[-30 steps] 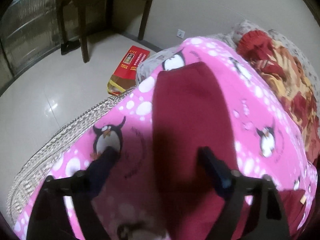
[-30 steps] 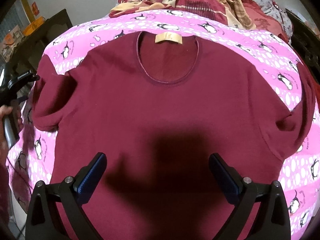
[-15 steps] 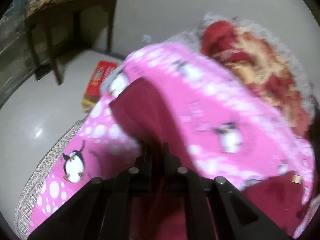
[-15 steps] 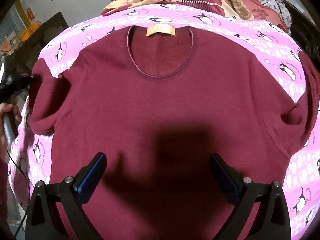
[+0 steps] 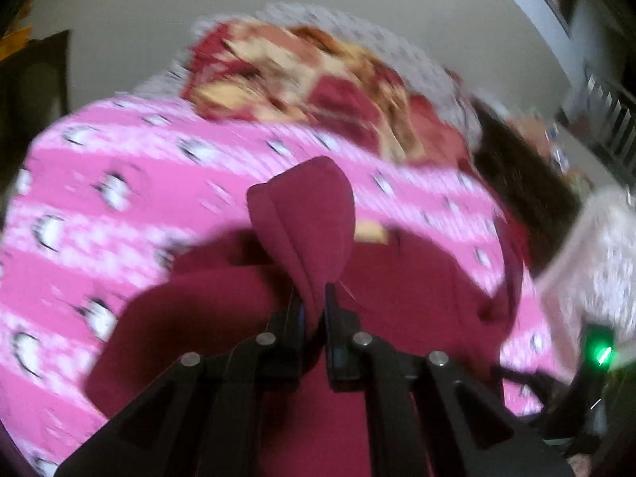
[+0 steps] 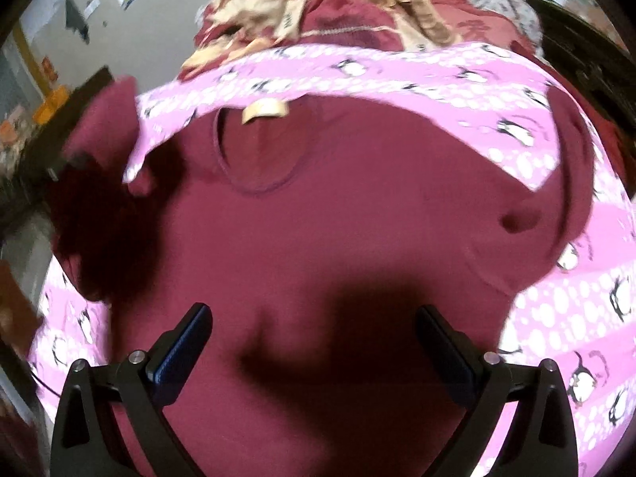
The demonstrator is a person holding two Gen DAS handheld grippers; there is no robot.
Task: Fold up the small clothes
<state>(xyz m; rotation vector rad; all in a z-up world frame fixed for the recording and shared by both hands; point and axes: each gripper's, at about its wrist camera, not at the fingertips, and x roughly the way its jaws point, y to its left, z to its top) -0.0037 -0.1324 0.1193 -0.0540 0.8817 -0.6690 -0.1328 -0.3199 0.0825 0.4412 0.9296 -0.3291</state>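
A maroon long-sleeved shirt [image 6: 357, 246] lies front up on a pink penguin-print blanket [image 6: 564, 314], collar with a tan label [image 6: 265, 110] at the far side. My left gripper [image 5: 314, 302] is shut on the shirt's left sleeve [image 5: 308, 222] and holds it lifted above the shirt body [image 5: 417, 286]. The raised sleeve also shows at the left in the right wrist view [image 6: 103, 119]. My right gripper [image 6: 314, 342] is open above the shirt's lower middle, holding nothing.
A red and cream patterned quilt [image 5: 318, 79] is piled behind the blanket, also in the right wrist view [image 6: 338, 12]. Dark furniture [image 5: 528, 187] stands to the right. The other handle with a green light [image 5: 598, 351] shows at lower right.
My left gripper went from open over the sleeve to shut on it, then lifted it up and swung toward the shirt's middle. The right gripper stayed open, shifting slightly.
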